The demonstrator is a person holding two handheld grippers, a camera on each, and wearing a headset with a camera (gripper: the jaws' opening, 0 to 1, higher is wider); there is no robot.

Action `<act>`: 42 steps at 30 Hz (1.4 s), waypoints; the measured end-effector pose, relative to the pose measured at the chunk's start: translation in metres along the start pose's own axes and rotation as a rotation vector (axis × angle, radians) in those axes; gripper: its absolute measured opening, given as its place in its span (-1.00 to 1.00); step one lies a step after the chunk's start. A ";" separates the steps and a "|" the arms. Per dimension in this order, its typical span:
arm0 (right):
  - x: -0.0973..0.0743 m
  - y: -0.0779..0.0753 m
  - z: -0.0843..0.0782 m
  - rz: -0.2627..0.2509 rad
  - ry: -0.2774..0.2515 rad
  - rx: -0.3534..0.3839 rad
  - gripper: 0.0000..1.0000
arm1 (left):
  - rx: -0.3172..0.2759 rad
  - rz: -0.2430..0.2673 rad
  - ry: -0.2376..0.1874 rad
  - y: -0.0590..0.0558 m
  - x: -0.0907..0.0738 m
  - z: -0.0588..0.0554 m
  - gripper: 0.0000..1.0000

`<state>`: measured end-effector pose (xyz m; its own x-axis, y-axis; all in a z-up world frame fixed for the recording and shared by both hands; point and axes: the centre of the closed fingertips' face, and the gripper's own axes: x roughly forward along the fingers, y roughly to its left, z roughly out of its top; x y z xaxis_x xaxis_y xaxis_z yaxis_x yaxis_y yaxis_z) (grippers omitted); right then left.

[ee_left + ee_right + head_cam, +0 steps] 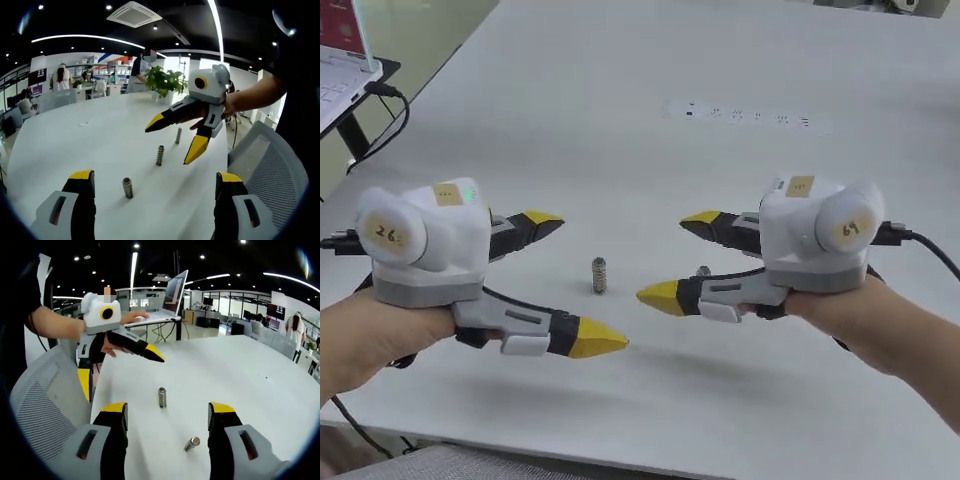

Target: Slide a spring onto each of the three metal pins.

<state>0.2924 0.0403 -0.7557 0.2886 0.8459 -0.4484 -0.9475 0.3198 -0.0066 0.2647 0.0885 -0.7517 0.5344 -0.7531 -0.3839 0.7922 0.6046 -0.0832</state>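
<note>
Three springs (160,155) sit in a row on the white bench (60,150), between my two tools. My left tool (154,175) and my right tool (167,406) are both wide open, holding nothing, over the bench.

The left gripper (587,281) and right gripper (663,257) are white over grey, with black jaws tipped yellow. The table (620,100) is white, and the spring (599,275) is grey.

Left tool (585,281), right tool (668,257) handheld, jaws spread wide, tips facing.
</note>
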 end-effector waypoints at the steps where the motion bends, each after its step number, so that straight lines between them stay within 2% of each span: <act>1: -0.001 0.000 0.000 -0.002 -0.002 0.003 0.35 | 0.000 0.000 0.000 0.000 0.000 0.000 0.96; 9: -0.032 -0.015 -0.011 -0.080 -0.018 0.066 0.76 | 0.000 0.003 0.006 0.001 -0.001 0.001 0.96; 18: -0.075 -0.029 -0.030 -0.163 -0.036 0.140 0.98 | 0.001 0.010 -0.008 0.002 -0.002 0.008 0.96; 23: -0.100 -0.033 -0.044 -0.203 -0.024 0.186 0.99 | -0.005 0.012 -0.013 0.001 -0.002 0.009 0.96; 31: -0.127 -0.031 -0.068 -0.235 0.002 0.238 0.99 | -0.017 0.025 -0.017 0.000 -0.005 0.008 0.96; 37: -0.140 -0.030 -0.075 -0.260 -0.006 0.275 0.99 | -0.047 0.038 -0.008 0.000 -0.011 0.001 0.96; 39: -0.143 -0.030 -0.078 -0.262 -0.001 0.282 0.99 | -0.039 0.049 0.000 0.001 -0.013 -0.001 0.96; 42: -0.144 -0.030 -0.083 -0.268 0.005 0.307 0.99 | -0.062 0.057 -0.008 0.002 -0.019 -0.001 0.96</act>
<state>0.2674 -0.1266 -0.7646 0.5182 0.7136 -0.4714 -0.7534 0.6418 0.1433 0.2558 0.1039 -0.7453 0.5806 -0.7187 -0.3826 0.7407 0.6613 -0.1182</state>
